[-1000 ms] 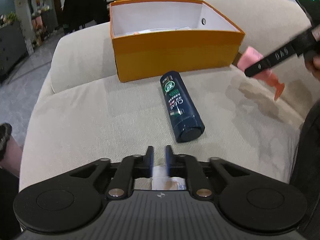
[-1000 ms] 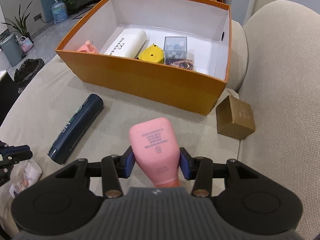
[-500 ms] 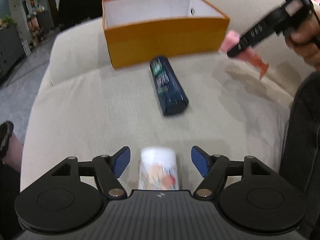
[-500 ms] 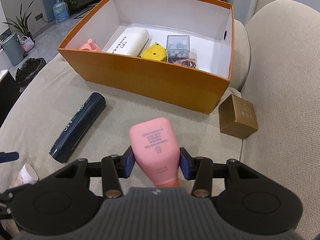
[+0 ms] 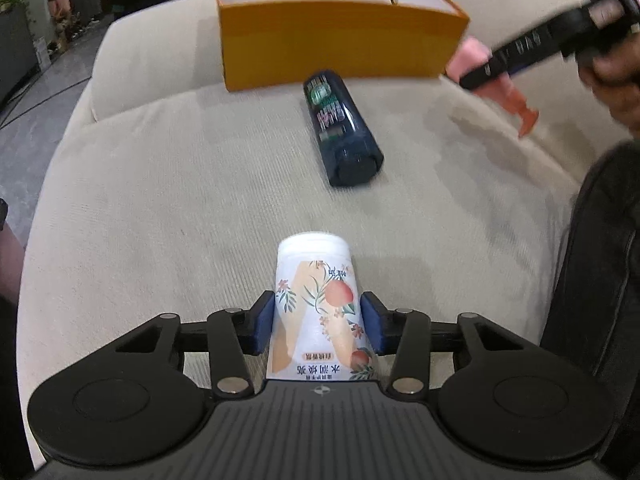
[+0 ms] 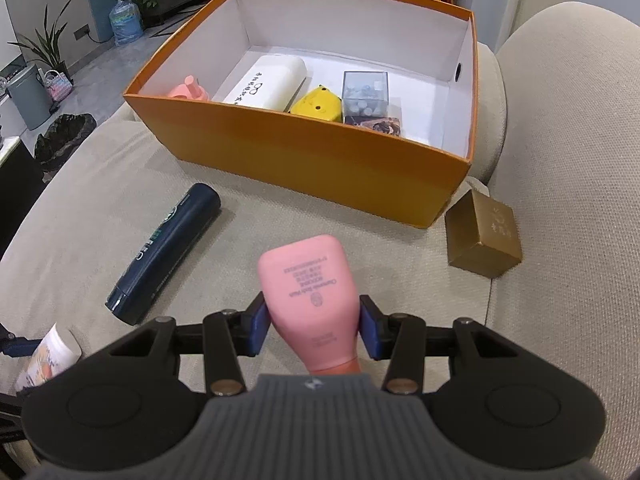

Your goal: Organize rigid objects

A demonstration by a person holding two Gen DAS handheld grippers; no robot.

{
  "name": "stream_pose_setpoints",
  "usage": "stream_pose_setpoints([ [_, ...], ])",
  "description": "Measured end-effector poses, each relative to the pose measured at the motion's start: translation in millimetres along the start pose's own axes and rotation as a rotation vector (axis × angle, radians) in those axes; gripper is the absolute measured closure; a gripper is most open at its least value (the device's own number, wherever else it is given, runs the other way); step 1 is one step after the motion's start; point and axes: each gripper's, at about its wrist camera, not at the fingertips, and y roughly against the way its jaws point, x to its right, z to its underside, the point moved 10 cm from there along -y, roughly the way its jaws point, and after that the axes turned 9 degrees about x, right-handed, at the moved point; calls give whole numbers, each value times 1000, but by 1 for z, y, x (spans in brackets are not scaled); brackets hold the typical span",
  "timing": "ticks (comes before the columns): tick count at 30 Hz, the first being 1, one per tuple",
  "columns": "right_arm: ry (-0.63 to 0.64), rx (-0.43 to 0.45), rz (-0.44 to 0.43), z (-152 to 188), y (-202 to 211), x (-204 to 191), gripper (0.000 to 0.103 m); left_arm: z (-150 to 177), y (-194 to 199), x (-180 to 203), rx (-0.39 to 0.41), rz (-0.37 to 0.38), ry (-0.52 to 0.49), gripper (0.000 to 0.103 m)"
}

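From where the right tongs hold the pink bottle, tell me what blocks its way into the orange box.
Nothing visible stands between the pink bottle and the orange box; only the box's near wall must be cleared. The dark blue bottle lies off to the left.

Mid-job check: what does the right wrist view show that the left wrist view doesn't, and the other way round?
Right wrist only: the orange box's contents, namely a white case, a yellow toy and a clear cube, plus the gold box beside it.

Left wrist only: the left gripper closing around the floral tube, pads at its sides.

Both: orange box, dark blue bottle, and pink bottle clamped in the right gripper.
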Motion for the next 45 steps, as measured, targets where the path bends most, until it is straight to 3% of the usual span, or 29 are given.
stream_pose_setpoints([
  [12, -4, 21, 9, -10, 7, 3, 57, -62, 19, -7, 132, 1, -39, 51],
  [23, 4, 63, 6, -30, 15, 0, 57, -123, 11, -11, 221, 38, -63, 51],
  [33, 23, 111, 12, -66, 16, 0, 57, -200, -9, -1, 280, 84, -122, 51],
  [45, -5, 181, 45, -133, 9, 19, 57, -264, -48, -7, 290, 99, -86, 51],
])
